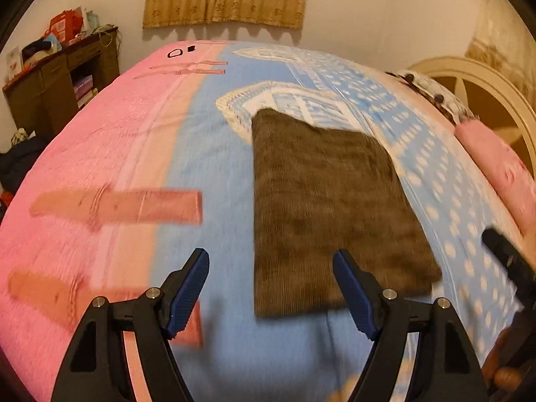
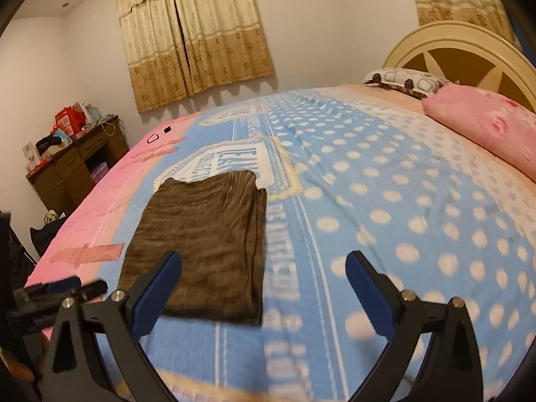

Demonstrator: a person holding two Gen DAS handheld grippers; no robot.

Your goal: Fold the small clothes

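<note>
A brown ribbed cloth (image 1: 331, 207) lies folded into a flat rectangle on the bedspread (image 1: 207, 154); the right wrist view shows the same cloth (image 2: 204, 244) left of centre. My left gripper (image 1: 271, 261) is open and empty, above the bed just short of the cloth's near edge, its right finger over the cloth's near corner. My right gripper (image 2: 263, 264) is open wide with nothing between its fingers, held above the cloth's near right corner. The right gripper (image 1: 506, 258) shows as a dark blur at the right edge of the left wrist view.
The bedspread is pink on the left and blue with white dots on the right. A pink pillow (image 2: 485, 124) and a patterned pillow (image 2: 405, 78) lie by the headboard (image 2: 469, 57). A cluttered wooden desk (image 2: 77, 164) stands past the bed's far left side, under curtains (image 2: 194, 33).
</note>
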